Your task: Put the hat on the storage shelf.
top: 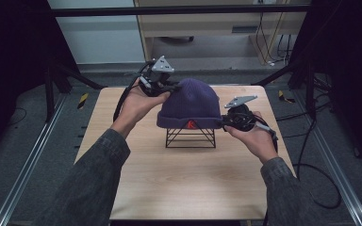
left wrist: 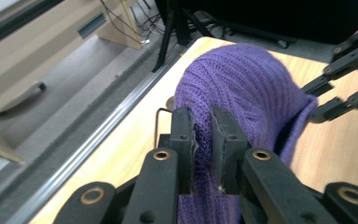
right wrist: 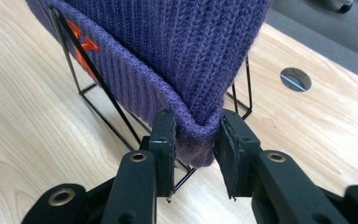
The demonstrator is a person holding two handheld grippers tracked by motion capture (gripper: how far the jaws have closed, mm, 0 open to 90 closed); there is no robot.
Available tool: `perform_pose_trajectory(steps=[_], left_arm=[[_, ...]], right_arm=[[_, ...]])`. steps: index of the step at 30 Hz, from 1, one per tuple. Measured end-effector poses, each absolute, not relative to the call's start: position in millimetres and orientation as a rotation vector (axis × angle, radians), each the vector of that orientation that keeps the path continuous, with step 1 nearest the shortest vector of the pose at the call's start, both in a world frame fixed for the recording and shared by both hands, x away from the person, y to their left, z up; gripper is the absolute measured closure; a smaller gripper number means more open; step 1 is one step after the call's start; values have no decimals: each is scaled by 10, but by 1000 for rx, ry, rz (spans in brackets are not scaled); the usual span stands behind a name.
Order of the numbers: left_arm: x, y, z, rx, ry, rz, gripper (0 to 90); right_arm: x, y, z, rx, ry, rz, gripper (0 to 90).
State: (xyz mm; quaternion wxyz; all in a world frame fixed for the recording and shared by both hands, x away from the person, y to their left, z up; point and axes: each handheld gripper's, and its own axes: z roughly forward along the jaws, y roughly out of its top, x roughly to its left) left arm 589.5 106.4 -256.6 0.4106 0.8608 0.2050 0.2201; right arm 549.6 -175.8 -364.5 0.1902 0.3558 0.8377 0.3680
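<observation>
1. Landmark is the wire stand (top: pixel 190 138), black frame sitting mid-table on the light wooden table (top: pixel 179 188); everything below is placed against it
2. Nearest the person: both forearms in grey sleeves come in below the stand, one each side of it
3. Purple beanie (top: pixel 189 104) is draped over the top of the stand, cuff folded up, orange logo (top: pixel 191 124) facing the person; crown up, so its long axis runs roughly vertical above the stand, cuff band running left-right
4. Right gripper (top: pixel 226 122) sits just right of the stand at cuff height; in the right gripper view its jaws pinch the folded cuff edge (right wrist: pixel 193 135) from both sides, knit bunched between them, stand wires right behind
5. Left gripper (top: pixel 172 87) is up-left of the stand, farther from the person, at crown height; in the left gripper view its jaws are nearly together with a fold of the knit (left wrist: pixel 203 140) pinched between them
6. Key relation (judgement): hat lies between the two grippers, held low-right and high-left, so both are already on it; getting it off the stand likely means lifting straight up along that vertical axis
7. Risk guess: cuff could snag a stand corner
8. Far side: table edge, then grey floor and cables beyond
</observation>
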Motion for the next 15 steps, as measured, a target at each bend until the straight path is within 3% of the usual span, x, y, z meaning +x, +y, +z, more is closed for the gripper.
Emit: perform_pose_trajectory(steps=[15], left_arm=[[5855, 1041, -2690, 2189, 515, 557, 796]], right_arm=[[5480, -1759, -3828, 1024, 2378, 1028, 701]])
